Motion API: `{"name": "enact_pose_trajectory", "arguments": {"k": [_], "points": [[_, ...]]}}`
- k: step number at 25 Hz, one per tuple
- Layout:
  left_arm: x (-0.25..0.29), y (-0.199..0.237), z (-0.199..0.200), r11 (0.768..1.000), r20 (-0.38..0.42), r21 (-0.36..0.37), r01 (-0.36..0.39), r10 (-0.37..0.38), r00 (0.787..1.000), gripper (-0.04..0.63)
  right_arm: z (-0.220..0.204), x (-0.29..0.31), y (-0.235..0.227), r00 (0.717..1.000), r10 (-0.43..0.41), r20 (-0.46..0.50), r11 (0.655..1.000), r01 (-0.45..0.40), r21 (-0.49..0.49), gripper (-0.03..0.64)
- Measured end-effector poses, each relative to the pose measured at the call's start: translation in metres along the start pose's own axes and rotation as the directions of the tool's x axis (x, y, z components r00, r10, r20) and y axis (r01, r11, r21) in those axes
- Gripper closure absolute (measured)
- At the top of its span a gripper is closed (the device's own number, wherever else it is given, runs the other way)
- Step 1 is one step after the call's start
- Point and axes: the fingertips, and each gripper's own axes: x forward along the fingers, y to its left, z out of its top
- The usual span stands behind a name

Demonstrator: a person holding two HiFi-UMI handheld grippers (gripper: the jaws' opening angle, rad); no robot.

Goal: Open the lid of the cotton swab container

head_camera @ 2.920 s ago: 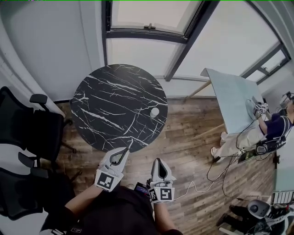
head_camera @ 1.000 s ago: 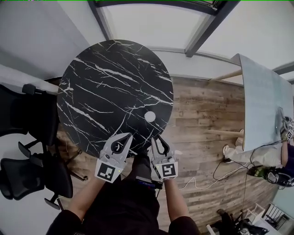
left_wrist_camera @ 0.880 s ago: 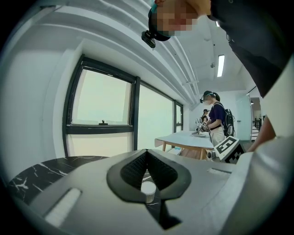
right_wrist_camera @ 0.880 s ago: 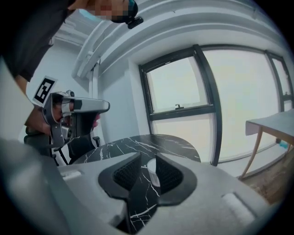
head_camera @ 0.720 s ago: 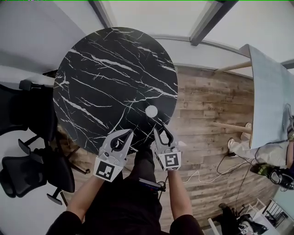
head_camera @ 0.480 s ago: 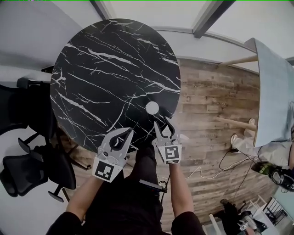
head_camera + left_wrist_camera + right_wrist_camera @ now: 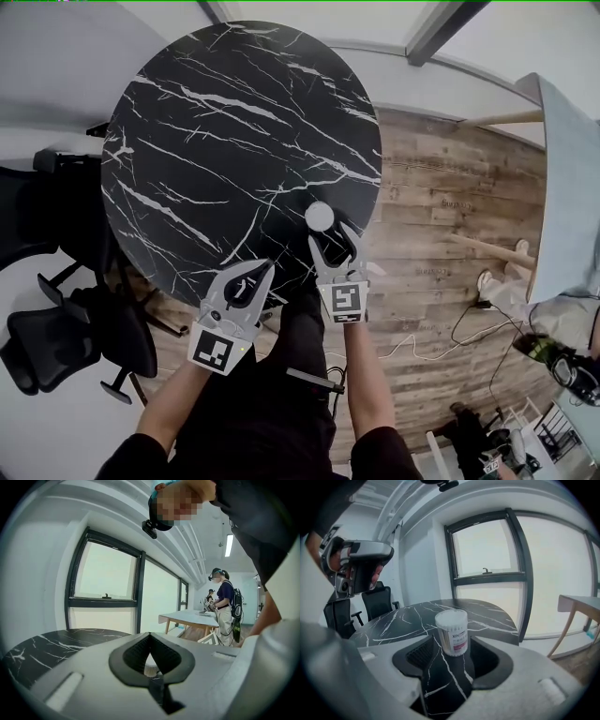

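The cotton swab container (image 7: 320,217) is a small clear tub with a white lid. It stands upright near the close right edge of the round black marble table (image 7: 216,141). My right gripper (image 7: 335,243) is right behind it, and its jaws have just been opening. In the right gripper view the container (image 7: 452,632) stands just ahead of the spread fingertips of the right gripper (image 7: 452,649), which do not touch it. My left gripper (image 7: 253,275) is shut and empty over the table's near edge. In the left gripper view the container (image 7: 151,667) shows through the gap behind the closed tips of the left gripper (image 7: 150,635).
Black office chairs (image 7: 56,337) stand left of the table. Wooden floor (image 7: 441,234) with a cable lies to the right, and a pale table (image 7: 572,178) is at the far right. A person (image 7: 226,605) stands by that table. Windows are beyond the marble table.
My right gripper has moved forward and down to the container, and its jaws have spread from nearly closed to wide. The left gripper has sunk a little and stays shut.
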Motion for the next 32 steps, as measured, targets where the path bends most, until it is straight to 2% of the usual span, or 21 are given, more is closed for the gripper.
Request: {"name": "enact_pose_trajectory", "arguments": {"k": [10, 32], "points": [[0.000, 0.009, -0.004, 1.000, -0.001, -0.022, -0.017, 0.017, 1.000, 0.598, 0.001, 0.017, 0.002, 0.999, -0.019, -0.049, 1.000, 0.018, -0.025, 0.376], [-0.006, 0.020, -0.012, 0.999, -0.019, -0.042, -0.017, 0.016, 1.000, 0.598, 0.004, 0.035, 0.000, 0.996, -0.060, -0.071, 0.997, 0.056, -0.048, 0.364]]}}
